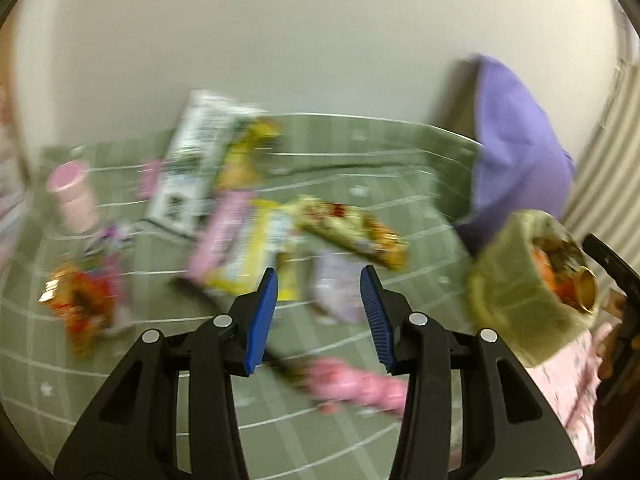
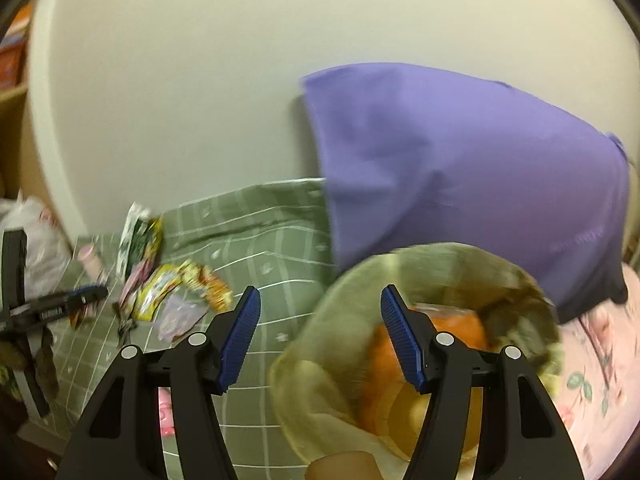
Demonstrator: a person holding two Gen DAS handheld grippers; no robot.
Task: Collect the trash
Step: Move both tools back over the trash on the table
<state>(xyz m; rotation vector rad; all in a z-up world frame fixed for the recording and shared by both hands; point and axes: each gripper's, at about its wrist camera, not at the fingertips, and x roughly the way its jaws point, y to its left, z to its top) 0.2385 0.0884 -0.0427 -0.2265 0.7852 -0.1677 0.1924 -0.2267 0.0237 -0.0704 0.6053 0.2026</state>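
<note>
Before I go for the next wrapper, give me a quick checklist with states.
1. Left gripper jaws open, nothing between them: ok.
2. Right gripper jaws open, empty: ok.
3. Wrappers within view on the green cloth: ok.
4. Trash bag mouth open, already holding trash: ok.
5. Exact wrapper edges to grip: cannot tell, the picture is blurred.
6. Purple pillow clear of the wrappers: ok.

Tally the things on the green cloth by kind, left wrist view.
Wrappers and packets: 8, roughly; blur merges some
Pink cup: 1
Trash container: 1
Purple pillow: 1
Total: 11, roughly
</note>
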